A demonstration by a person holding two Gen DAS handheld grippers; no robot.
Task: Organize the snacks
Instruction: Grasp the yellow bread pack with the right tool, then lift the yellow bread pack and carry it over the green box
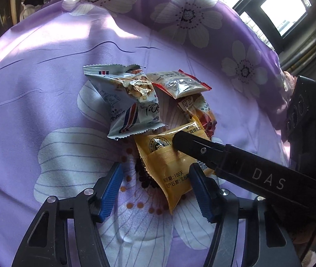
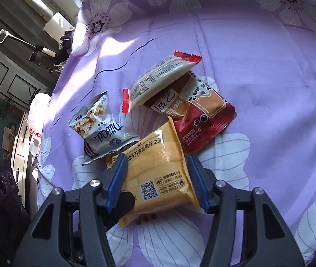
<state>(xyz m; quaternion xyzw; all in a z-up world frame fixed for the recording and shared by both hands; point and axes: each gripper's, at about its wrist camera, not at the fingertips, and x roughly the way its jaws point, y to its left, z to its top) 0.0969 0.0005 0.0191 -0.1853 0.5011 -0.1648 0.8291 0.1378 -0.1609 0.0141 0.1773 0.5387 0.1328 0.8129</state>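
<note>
The yellow packet (image 2: 158,173) is clamped by the right gripper (image 2: 158,178); the left gripper (image 1: 155,191), jaws apart, is crowded alongside, so a collision is risked.

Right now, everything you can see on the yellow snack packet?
The flat yellow plastic snack packet has crimped ends, black Chinese print, a QR code and a round logo. It lies slightly lifted on the purple flowered cloth, nearest of the four packets. The right tongs clamp its two long edges with blue pads. Its far end sits under the grey-white peanut packet and against the dark red packet. The left tongs straddle one corner, seemingly without pressing.
</note>
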